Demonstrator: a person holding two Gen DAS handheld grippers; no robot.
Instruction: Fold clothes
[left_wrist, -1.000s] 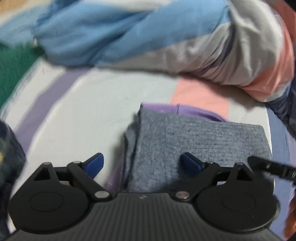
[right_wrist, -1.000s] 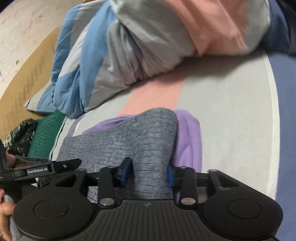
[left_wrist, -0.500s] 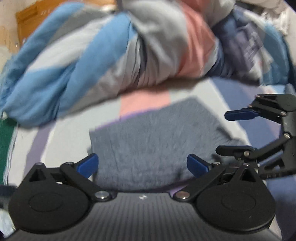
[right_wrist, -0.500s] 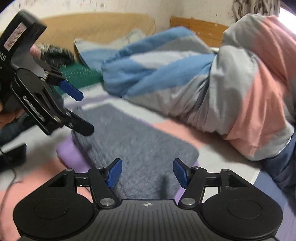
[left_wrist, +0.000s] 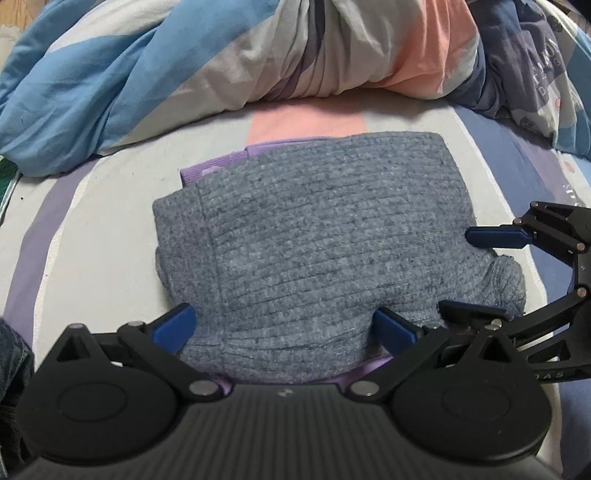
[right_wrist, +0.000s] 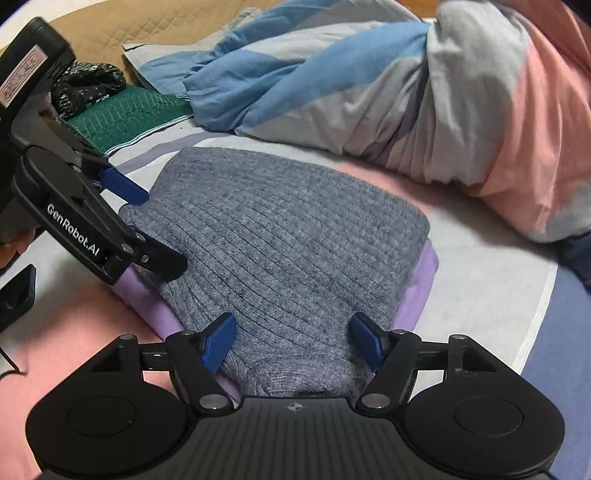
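Left wrist view: grey knit sweater (left_wrist: 317, 236) folded on the striped bed sheet (left_wrist: 92, 206), atop a purple garment (left_wrist: 221, 164) | left gripper (left_wrist: 284, 325) spread wide over sweater's near edge | right gripper (right_wrist: 291, 341) opening, near edge between its fingers, unpinched

You get soft, even indoor light; no glare; fisheye bending at edges; duvet (right_wrist: 480, 110) slightly blurred toward 1 o'clock.

Two folded garments stacked: one grey sweater (left_wrist: 317, 236) on one purple top (right_wrist: 424, 280). Two grippers (left_wrist: 284, 325) (right_wrist: 293, 338). One bunched duvet (left_wrist: 221, 59). One green pillow (right_wrist: 129, 114).
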